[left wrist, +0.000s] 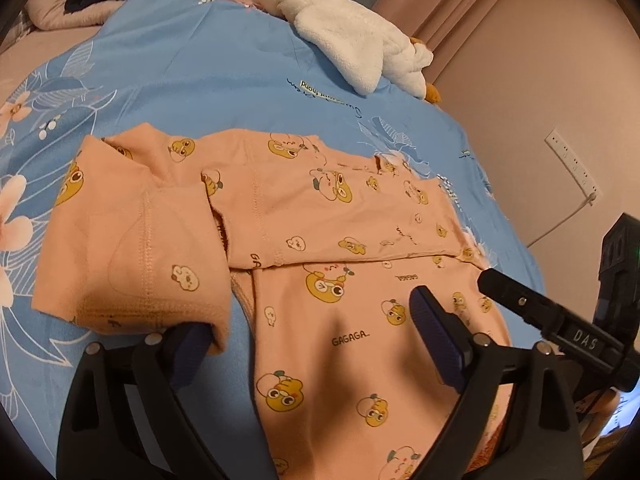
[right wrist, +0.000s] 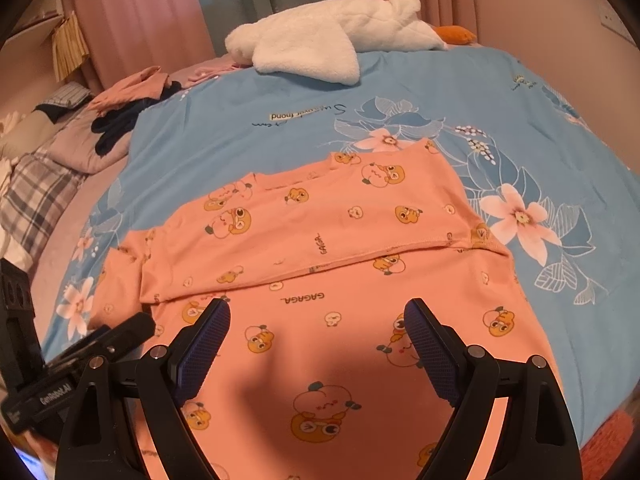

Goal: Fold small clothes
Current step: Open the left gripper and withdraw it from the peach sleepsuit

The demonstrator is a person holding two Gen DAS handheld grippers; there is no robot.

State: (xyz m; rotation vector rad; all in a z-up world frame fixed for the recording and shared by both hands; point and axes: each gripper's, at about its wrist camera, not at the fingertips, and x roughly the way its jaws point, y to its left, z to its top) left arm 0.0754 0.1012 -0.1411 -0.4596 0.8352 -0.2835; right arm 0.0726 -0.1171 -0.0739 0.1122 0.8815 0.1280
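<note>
A small peach shirt printed with cartoon ducks lies flat on the blue floral bedsheet. Its sleeves are folded across the chest; one sleeve end lies at the left. My left gripper is open just above the shirt's lower body, with its left finger at the edge of the sleeve cuff. In the right wrist view the shirt fills the middle. My right gripper is open and empty above its lower part. Each view shows the other gripper at its side.
A white plush goose lies at the far edge of the bed, also in the left wrist view. Dark and pink clothes are piled on a pillow at the far left. A wall socket with a cable is on the right.
</note>
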